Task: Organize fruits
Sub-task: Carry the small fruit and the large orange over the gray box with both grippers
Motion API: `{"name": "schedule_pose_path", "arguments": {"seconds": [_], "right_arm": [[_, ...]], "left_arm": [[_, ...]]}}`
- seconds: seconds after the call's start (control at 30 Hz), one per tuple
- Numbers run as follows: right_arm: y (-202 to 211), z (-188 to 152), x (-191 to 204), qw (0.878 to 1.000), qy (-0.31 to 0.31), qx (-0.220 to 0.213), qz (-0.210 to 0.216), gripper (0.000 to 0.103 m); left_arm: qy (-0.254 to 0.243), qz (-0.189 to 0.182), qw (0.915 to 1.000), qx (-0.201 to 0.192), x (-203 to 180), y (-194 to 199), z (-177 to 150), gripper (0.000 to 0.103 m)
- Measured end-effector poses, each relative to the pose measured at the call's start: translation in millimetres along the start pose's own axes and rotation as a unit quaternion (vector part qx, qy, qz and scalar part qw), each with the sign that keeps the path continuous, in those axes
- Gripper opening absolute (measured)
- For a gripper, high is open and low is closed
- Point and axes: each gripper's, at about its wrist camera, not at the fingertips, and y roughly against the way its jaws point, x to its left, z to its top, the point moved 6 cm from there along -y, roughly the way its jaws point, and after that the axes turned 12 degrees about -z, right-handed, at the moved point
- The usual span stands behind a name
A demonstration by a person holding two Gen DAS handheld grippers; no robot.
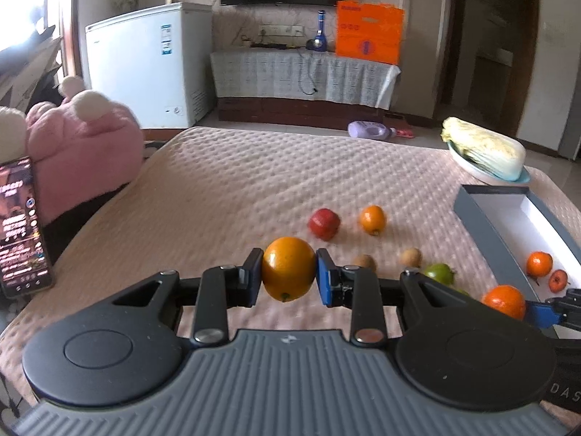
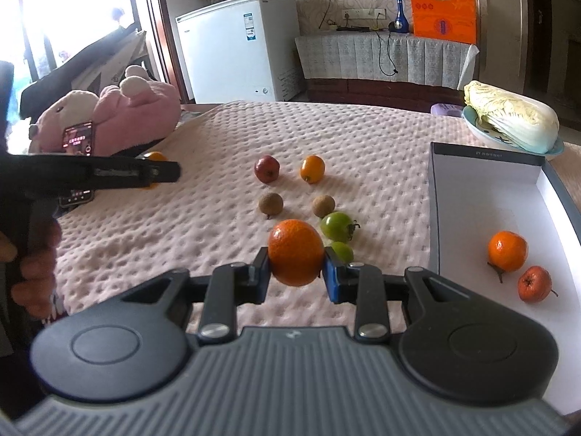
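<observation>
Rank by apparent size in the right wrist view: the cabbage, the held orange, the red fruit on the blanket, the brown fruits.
1. Cabbage
2. Held orange, enlarged by nearness to the camera
3. Red fruit
4. Two brown fruits, alike, barely smaller than the red one

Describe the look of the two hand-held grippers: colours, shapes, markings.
Both look alike. The left hand-held gripper has a ribbed grey body with a small logo, two round black discs at its sides, black linkage arms with silver pivots, and one black and one blue finger pad. The right hand-held gripper is built the same. No sleeve or cable shows.
</observation>
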Motion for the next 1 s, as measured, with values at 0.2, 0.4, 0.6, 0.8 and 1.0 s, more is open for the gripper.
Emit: {"name": "schedule_pose_path", "arguments": {"seconds": [0.2, 0.4, 0.6, 0.8, 1.0], "right_arm": [[6.2, 1.5, -4.9, 1.0, -0.006, -0.005, 0.002, 0.033], [9.9, 5.5, -1.2, 1.0, -0.009, -0.013, 0.01, 0.034], [8.9, 7.1, -2.3, 1.0, -0.012, -0.015, 0.007, 0.034], [17.2, 13.3, -14.3, 0.999, -0.027, -0.034, -0.003, 0.034], [25.9, 13.7, -30.9, 0.998, -0.035, -0.041, -0.018, 0.034]], "left_arm": [[-0.012, -0.027, 0.9995, -0.007, -22.1, 0.1, 5.4, 0.036], [-0.04, -0.025, 0.9988, -0.015, -21.5, 4.7, 6.0, 0.036], [-0.032, -0.036, 0.9988, -0.01, -25.2, -3.2, 8.7, 0.036], [-0.032, -0.057, 0.9978, -0.015, -44.8, -11.4, 13.7, 0.036], [-0.039, -0.079, 0.9959, -0.021, -71.2, -20.0, 18.4, 0.036]]}}
